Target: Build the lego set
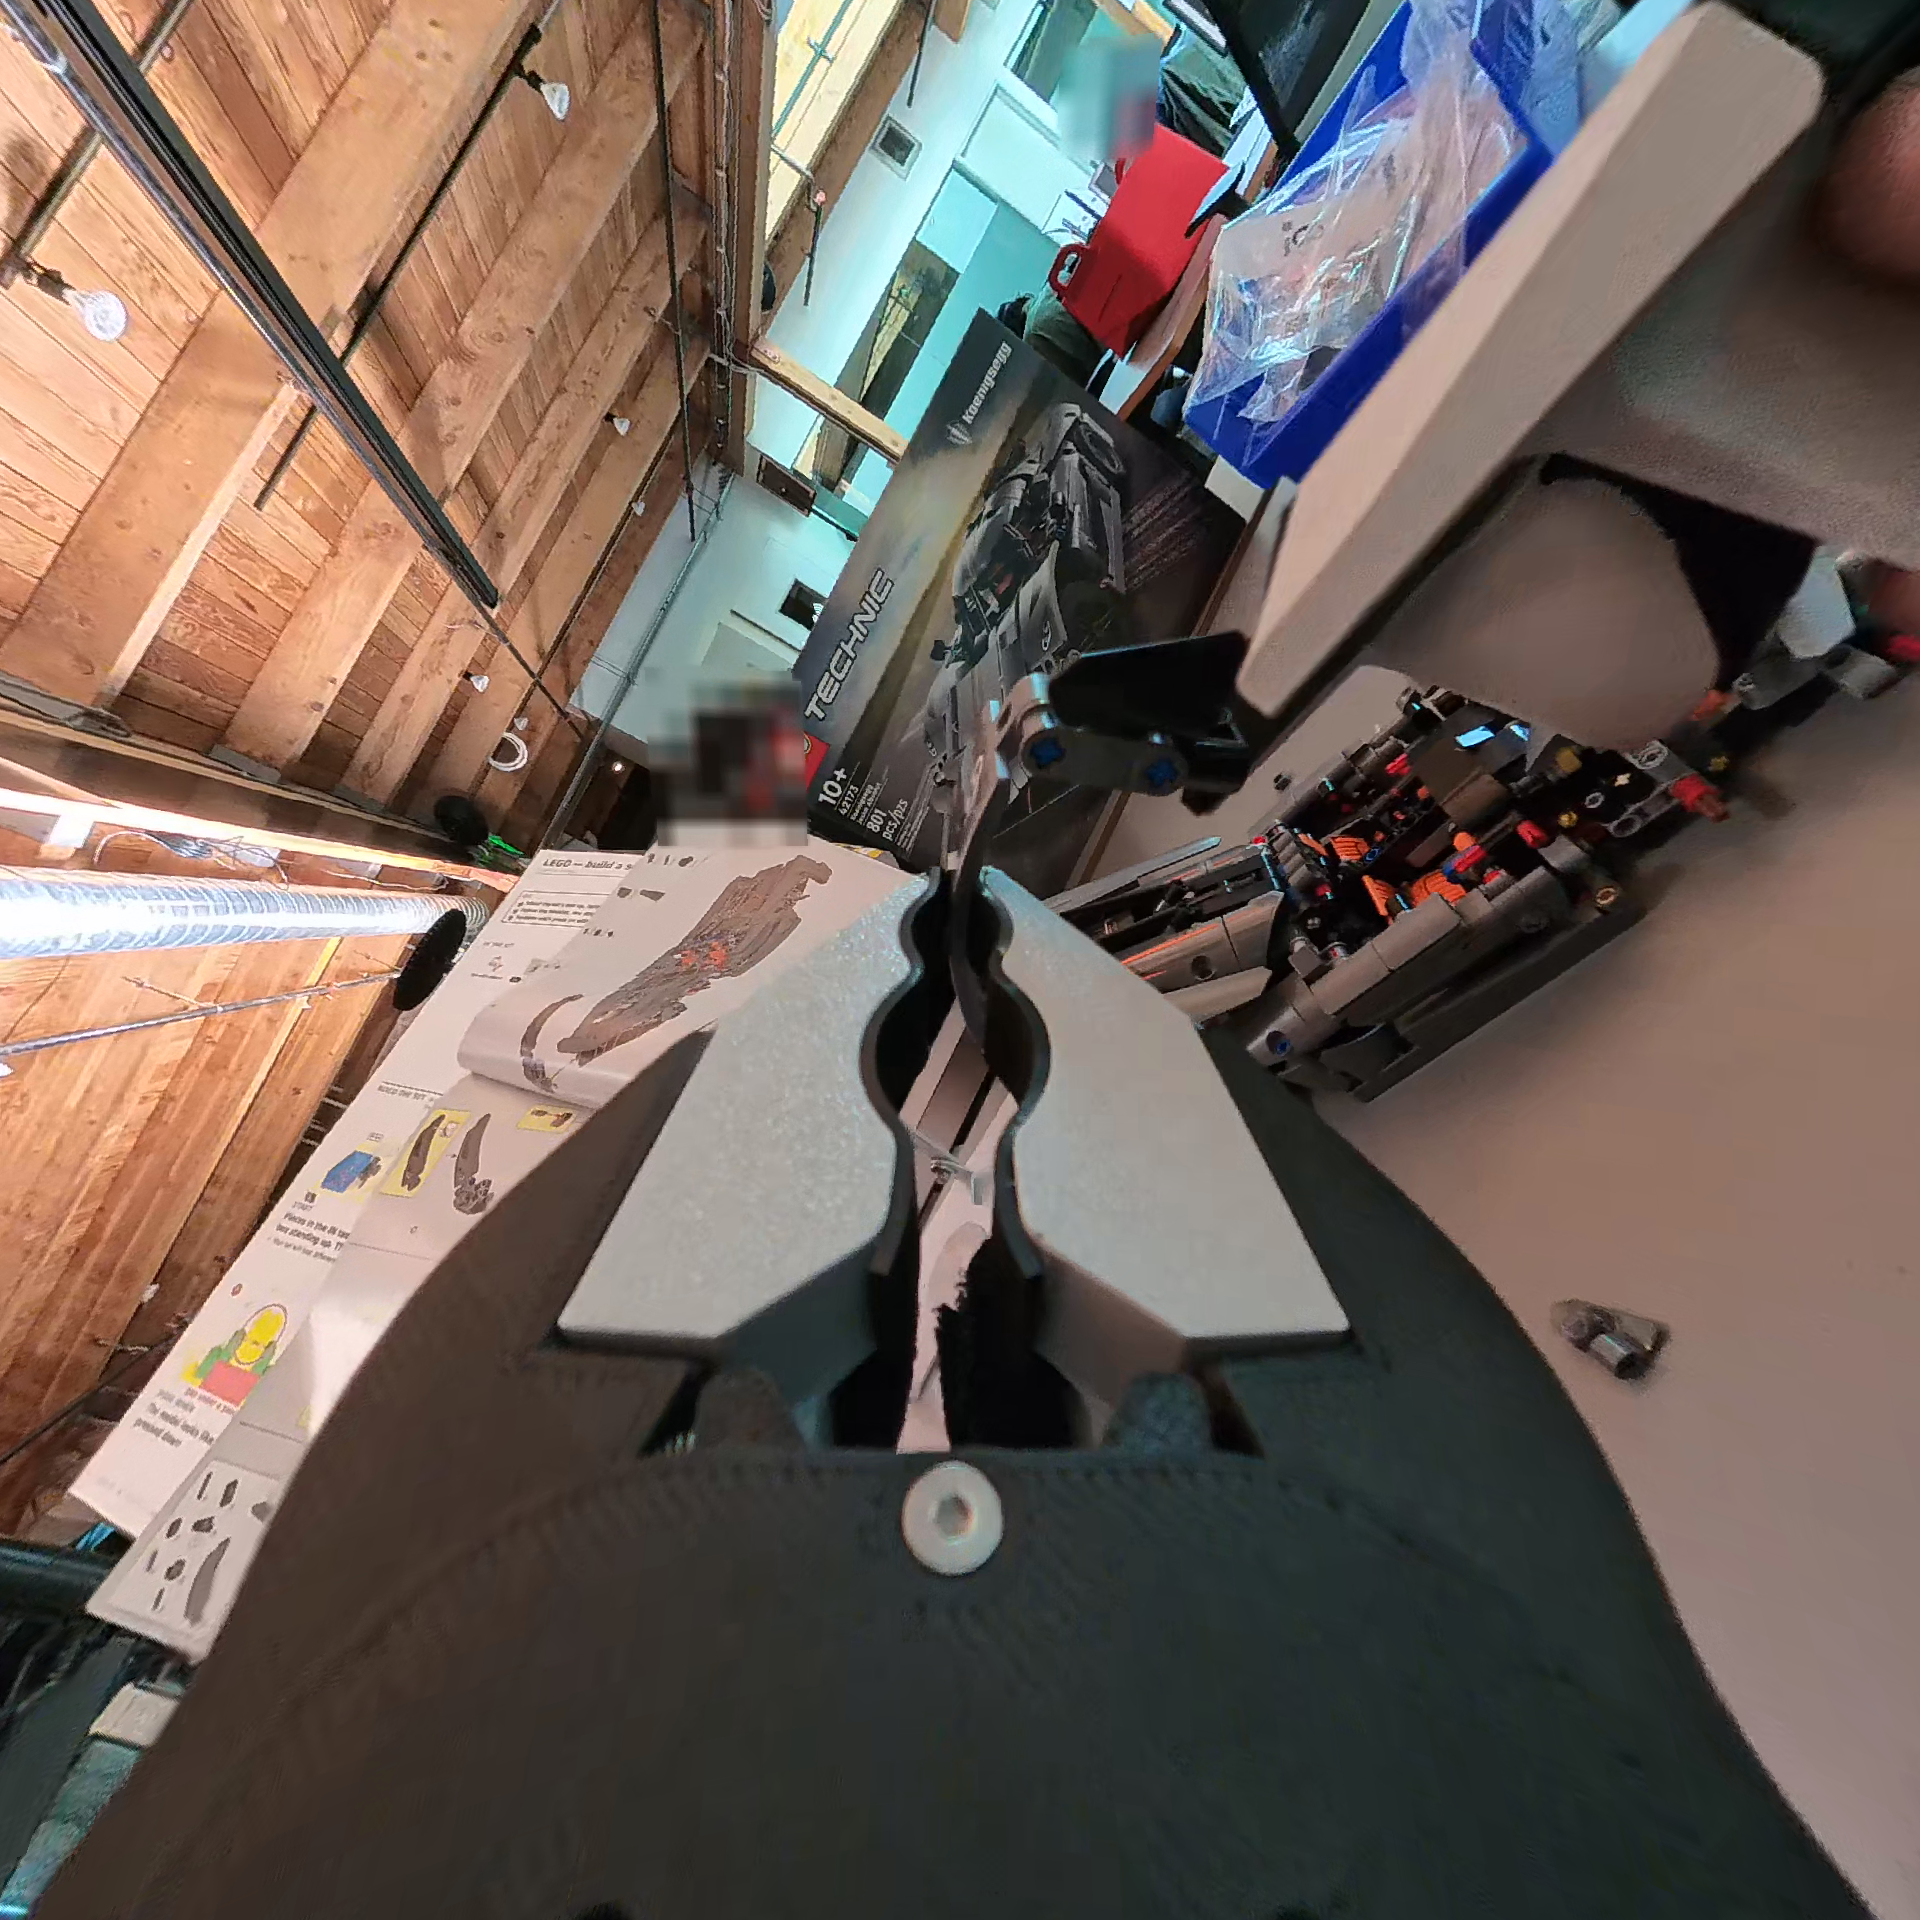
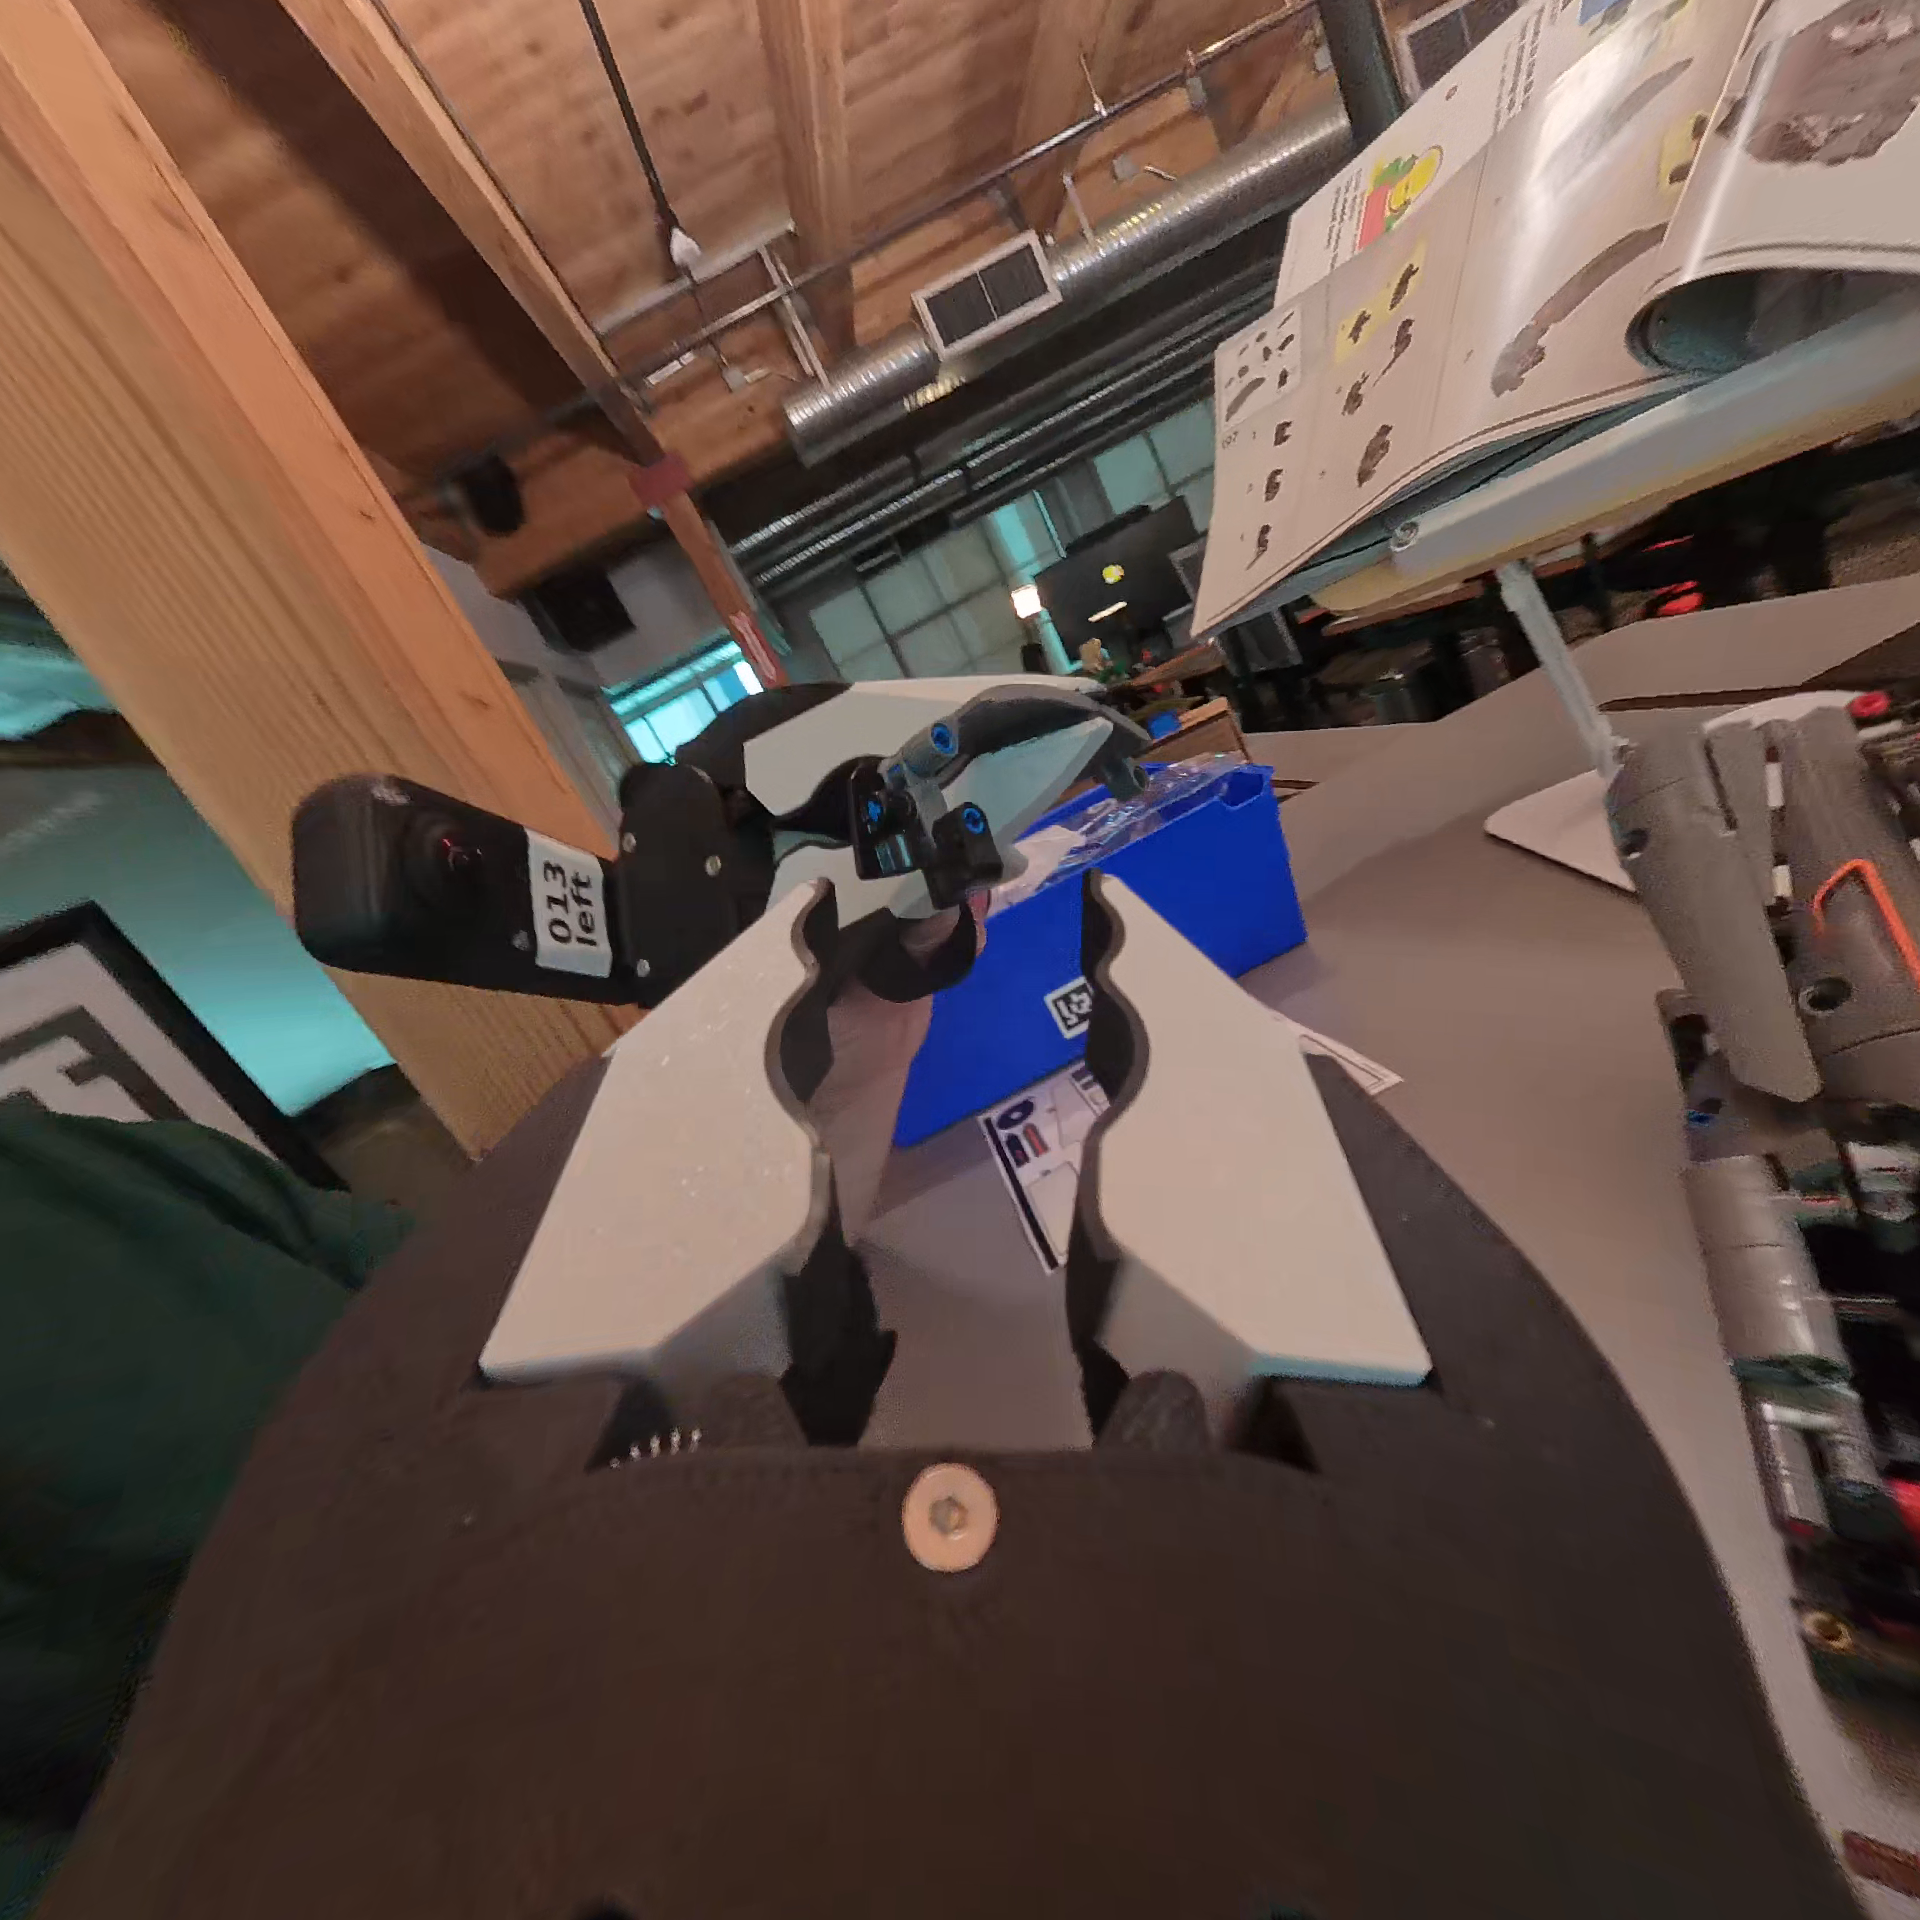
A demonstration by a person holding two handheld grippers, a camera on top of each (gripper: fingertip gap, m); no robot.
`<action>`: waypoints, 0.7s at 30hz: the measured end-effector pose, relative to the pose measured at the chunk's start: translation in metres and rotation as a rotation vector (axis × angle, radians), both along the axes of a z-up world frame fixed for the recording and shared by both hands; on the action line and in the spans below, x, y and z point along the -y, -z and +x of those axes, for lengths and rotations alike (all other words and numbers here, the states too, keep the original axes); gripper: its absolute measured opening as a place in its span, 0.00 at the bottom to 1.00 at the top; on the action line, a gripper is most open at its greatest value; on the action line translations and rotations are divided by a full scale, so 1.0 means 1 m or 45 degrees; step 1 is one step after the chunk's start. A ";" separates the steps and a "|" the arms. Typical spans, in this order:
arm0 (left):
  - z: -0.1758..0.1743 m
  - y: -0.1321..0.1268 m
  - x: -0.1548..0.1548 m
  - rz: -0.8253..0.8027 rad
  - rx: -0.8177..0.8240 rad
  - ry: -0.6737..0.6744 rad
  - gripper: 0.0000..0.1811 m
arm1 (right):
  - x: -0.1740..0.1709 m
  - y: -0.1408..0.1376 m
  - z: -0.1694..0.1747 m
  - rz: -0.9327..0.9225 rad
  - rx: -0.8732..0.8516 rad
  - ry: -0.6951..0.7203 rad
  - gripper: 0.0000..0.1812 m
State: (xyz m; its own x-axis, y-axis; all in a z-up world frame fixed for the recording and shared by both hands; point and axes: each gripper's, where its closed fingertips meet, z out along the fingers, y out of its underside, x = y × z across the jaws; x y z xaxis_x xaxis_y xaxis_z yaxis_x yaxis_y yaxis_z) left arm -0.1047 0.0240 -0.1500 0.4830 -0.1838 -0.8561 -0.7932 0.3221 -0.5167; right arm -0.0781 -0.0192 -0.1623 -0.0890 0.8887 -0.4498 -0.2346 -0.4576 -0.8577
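My left gripper [image 1: 961,883] is shut on a small sub-assembly [image 1: 1122,727] of grey and black parts with blue pins, held in the air by a thin grey part. In the right wrist view the left gripper [image 2: 935,790] holds the same sub-assembly [image 2: 925,821] just beyond my right gripper's tips. My right gripper [image 2: 956,894] is open and empty; one of its grey fingers [image 1: 1507,343] fills the upper right of the left wrist view. The partly built grey car model [image 1: 1455,894] with orange and red parts lies on the grey table, at the right edge of the right wrist view [image 2: 1766,935].
The set's box [image 1: 997,582] stands behind the model. An open instruction booklet [image 1: 623,966] rests on a stand [image 2: 1507,260]. A blue bin [image 2: 1143,914] holds plastic bags. A sticker sheet [image 2: 1039,1164] and a small loose grey piece [image 1: 1610,1335] lie on the table. About 5 cm separates my left fingertips from my right.
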 end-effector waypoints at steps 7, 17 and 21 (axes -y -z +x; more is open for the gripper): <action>-0.001 -0.003 -0.001 -0.017 0.030 0.004 0.00 | 0.001 -0.006 -0.003 0.254 0.136 0.218 0.25; 0.004 -0.001 0.000 -0.027 0.003 0.002 0.00 | 0.001 -0.006 -0.008 0.353 0.231 0.303 0.12; 0.004 -0.002 0.000 -0.037 -0.003 0.007 0.00 | 0.002 -0.007 -0.007 0.286 0.192 0.237 0.12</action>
State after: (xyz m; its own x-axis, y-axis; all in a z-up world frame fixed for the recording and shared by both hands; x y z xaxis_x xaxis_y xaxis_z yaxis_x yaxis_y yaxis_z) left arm -0.1006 0.0237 -0.1484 0.4796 -0.2115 -0.8516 -0.7928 0.3114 -0.5239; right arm -0.0850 -0.0213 -0.1556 0.1372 0.9618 -0.2367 -0.1594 -0.2144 -0.9637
